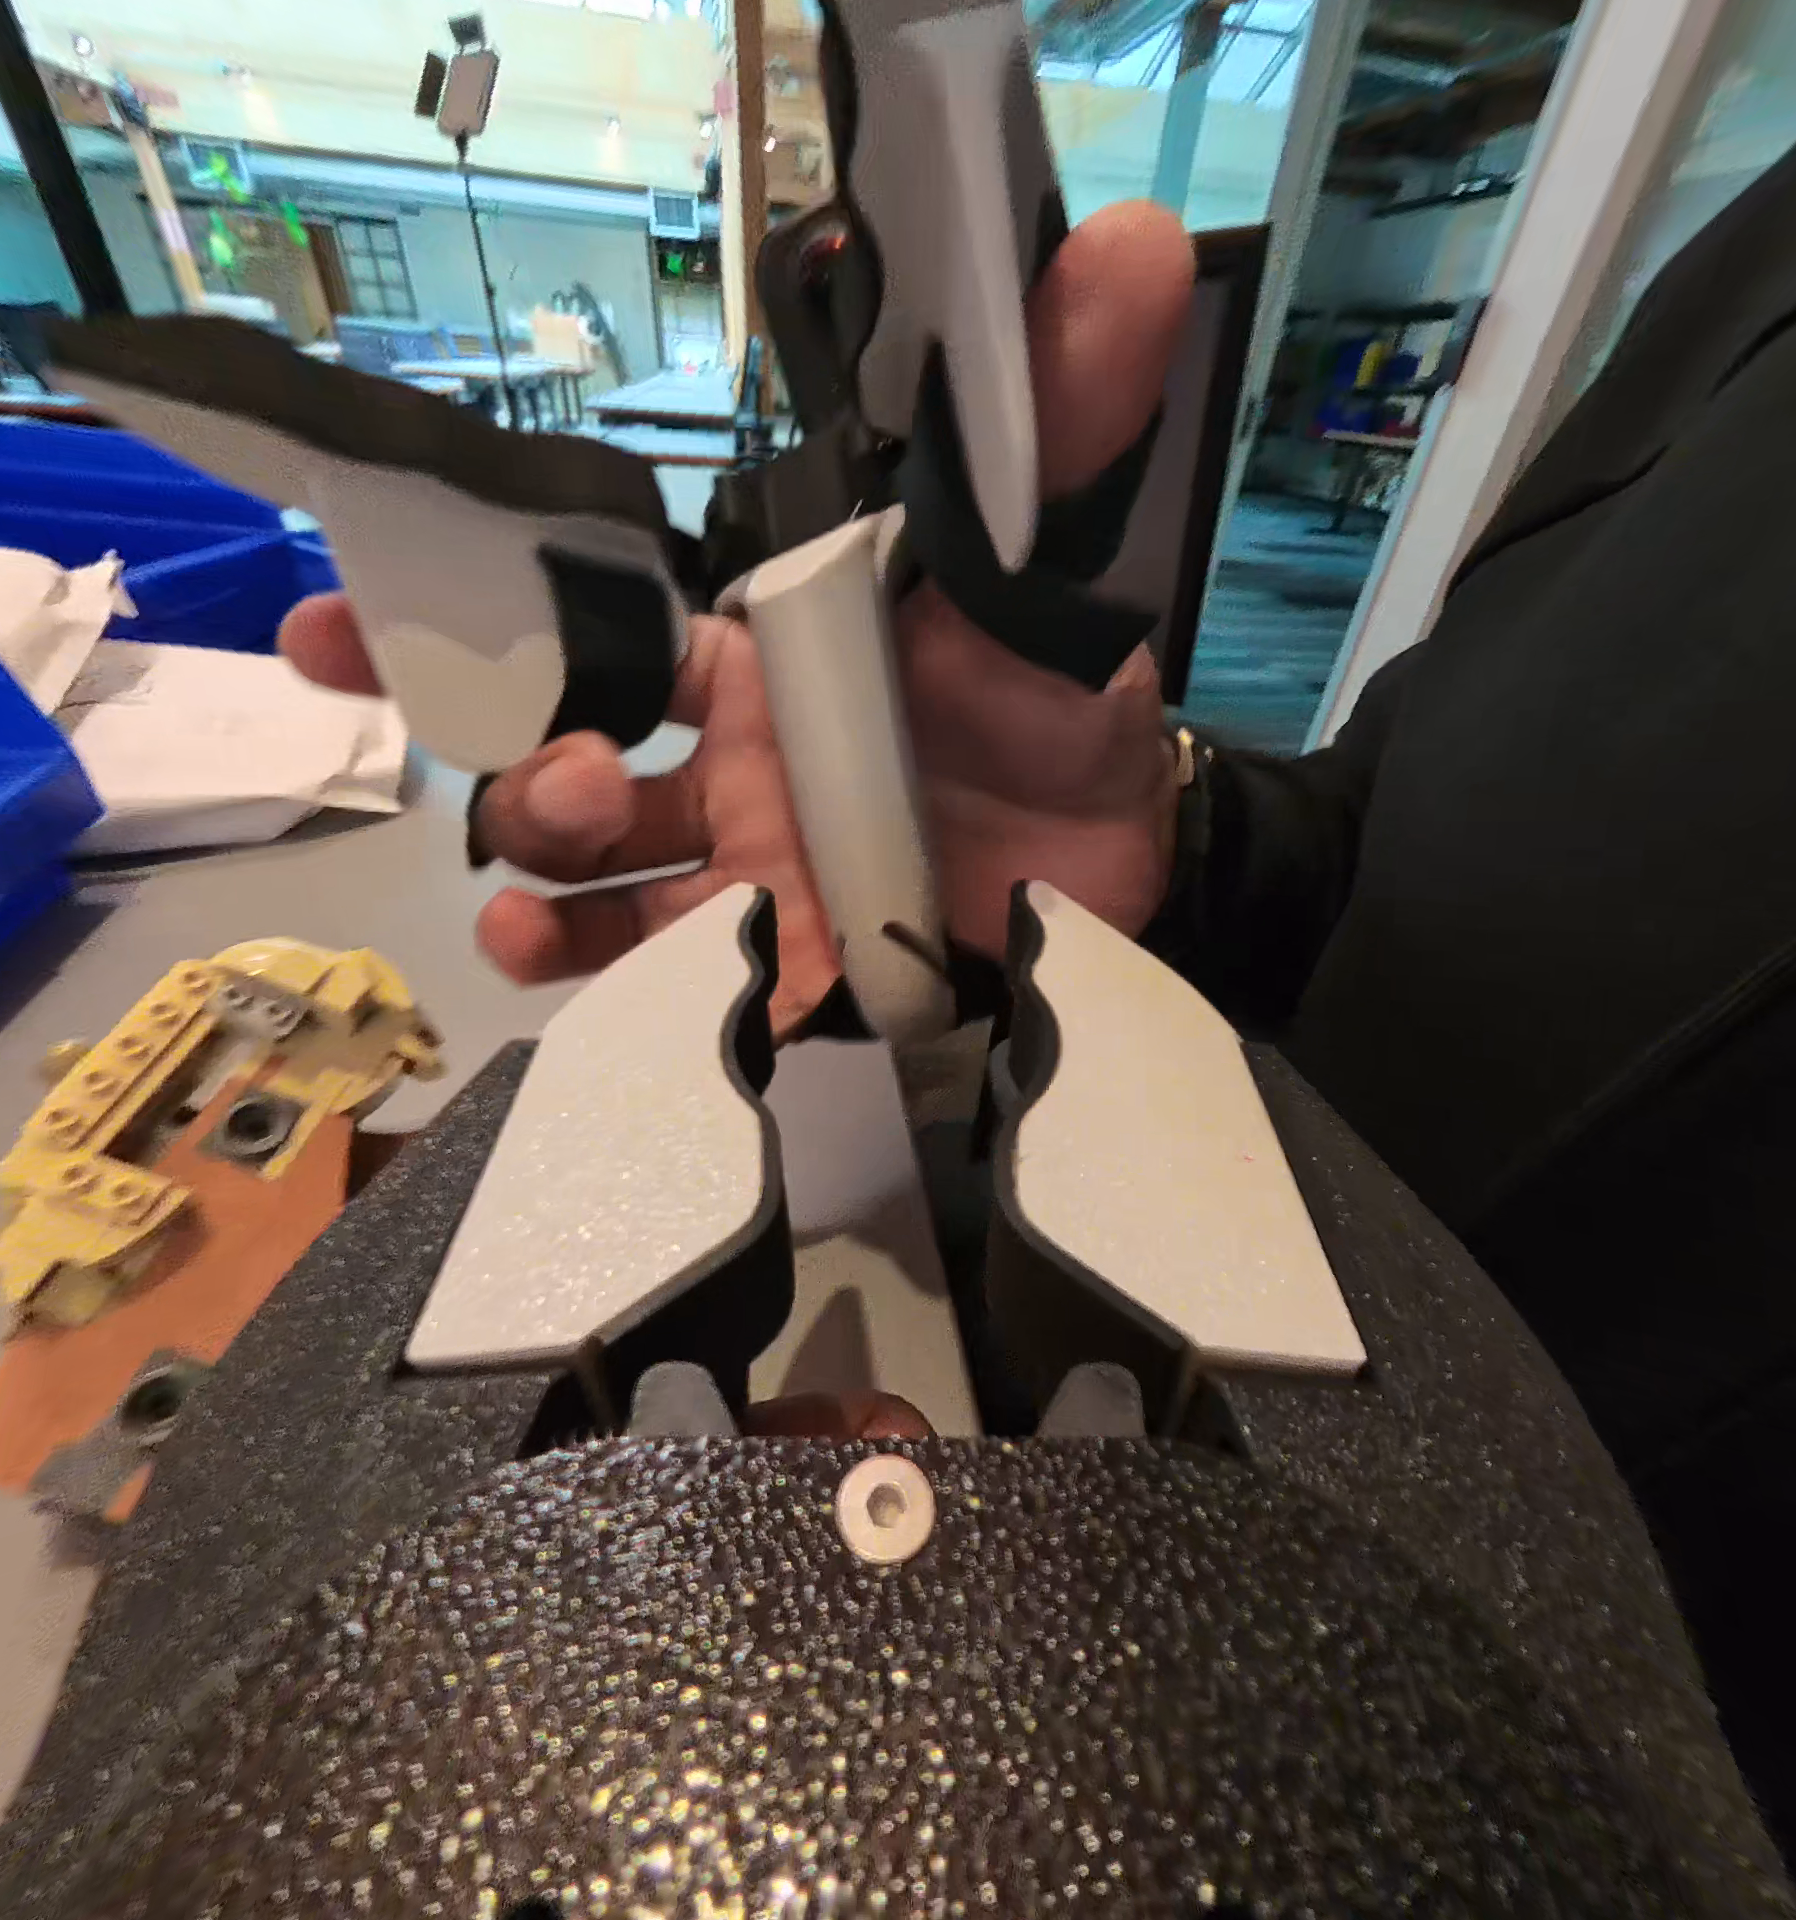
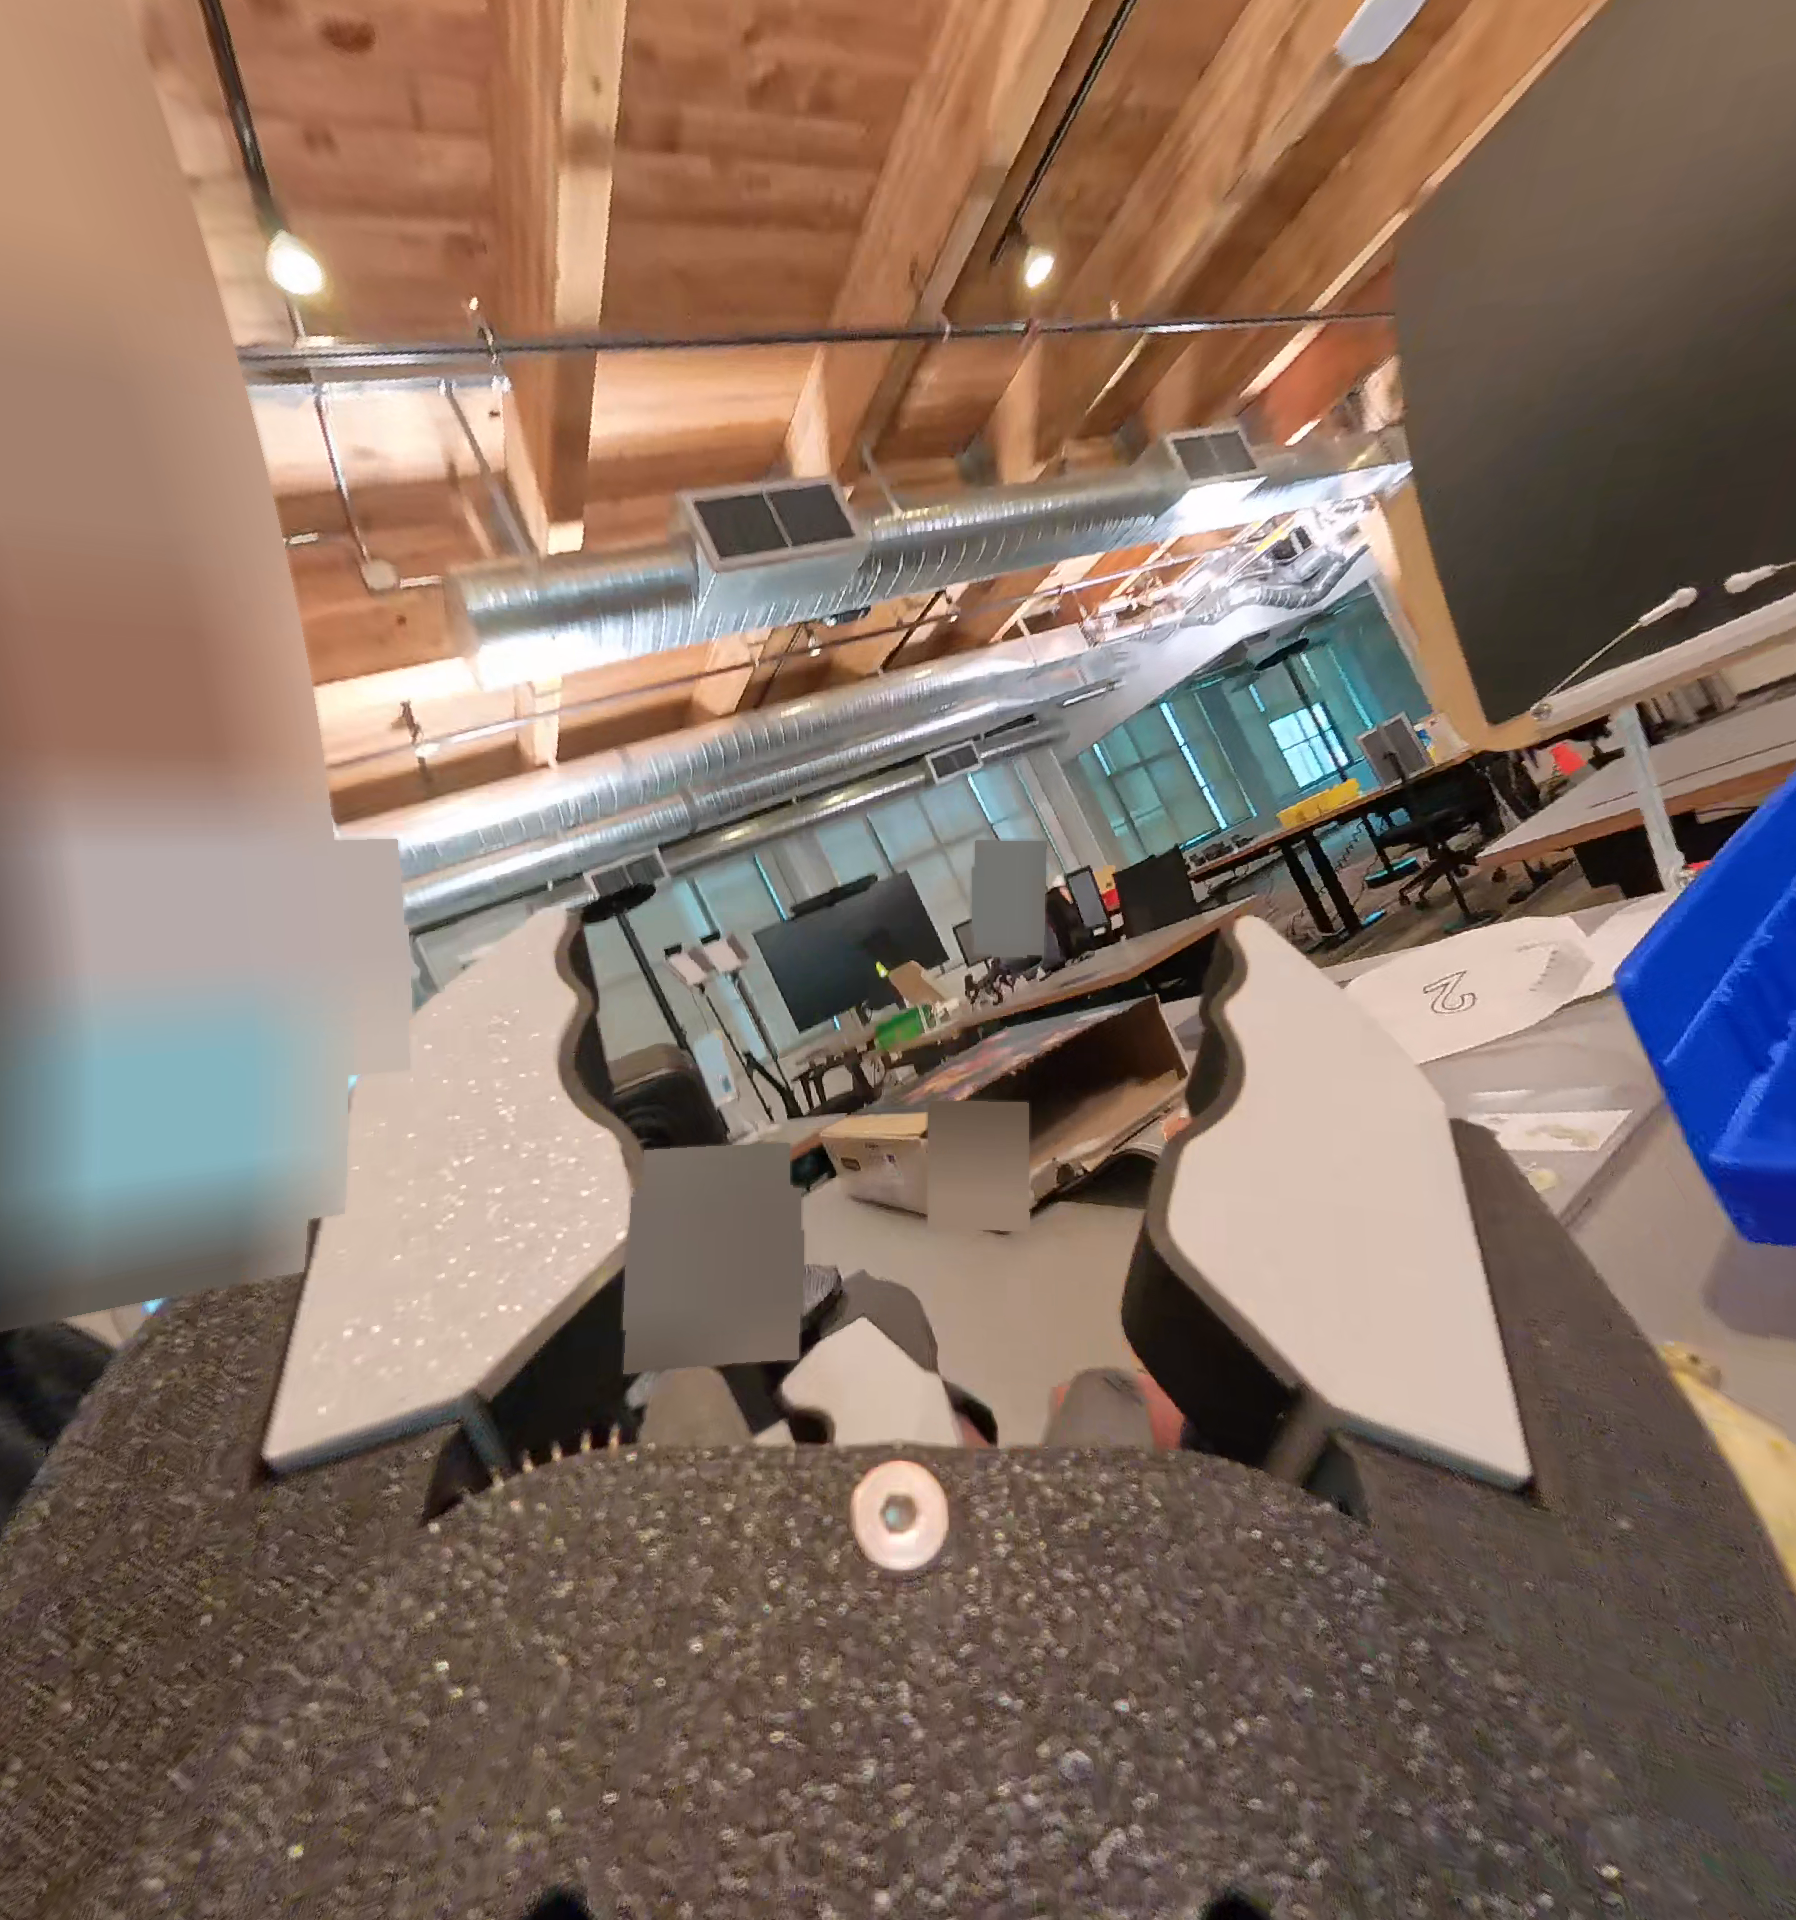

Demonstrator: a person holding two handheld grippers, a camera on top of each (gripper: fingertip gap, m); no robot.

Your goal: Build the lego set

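Crumpled white paper (image 1: 32, 613) topping blue bins (image 1: 0, 790)

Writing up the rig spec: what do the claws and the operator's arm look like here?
Both claws, left and right, match: pale grey speckled fingers with wavy black inner pads, on a rough black body with one silver hex screw. The person wears a black sleeve.

My right hand (image 1: 873, 748) and its tongs (image 1: 728, 499) smear with motion blur. My left tongs' body hides part of the brick model (image 1: 198, 1122); the frame edge cuts the blue bin (image 2: 1767, 1039).
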